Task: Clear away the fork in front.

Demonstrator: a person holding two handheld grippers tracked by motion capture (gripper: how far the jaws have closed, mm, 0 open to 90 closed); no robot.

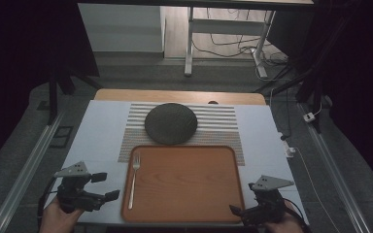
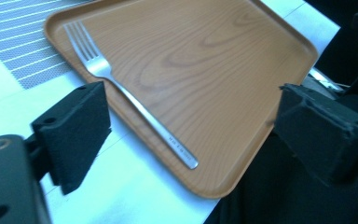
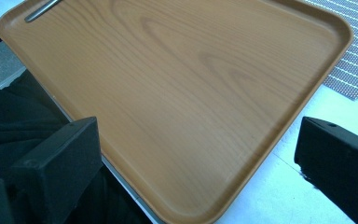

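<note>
A slim steel fork point(image 1: 134, 178) is seen lying along the left side of a wood-grain orange tray point(image 1: 189, 194), below a dark round plate point(image 1: 170, 123). Flanking the tray, the left gripper point(image 1: 106, 186) and right gripper point(image 1: 240, 212) are held spread, empty. The fork is judged light, rigid and slippery, best pinched mid-handle.

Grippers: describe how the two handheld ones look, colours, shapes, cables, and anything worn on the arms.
Both grippers, left and right, are black, each with a grey three-cornered plate on top dotted with small holes. Their jaws are blocky, matte black pads with a rough foam-like surface and small round holes. A dark cable loops from each. The hands holding them are bare; no sleeves are visible.
</note>
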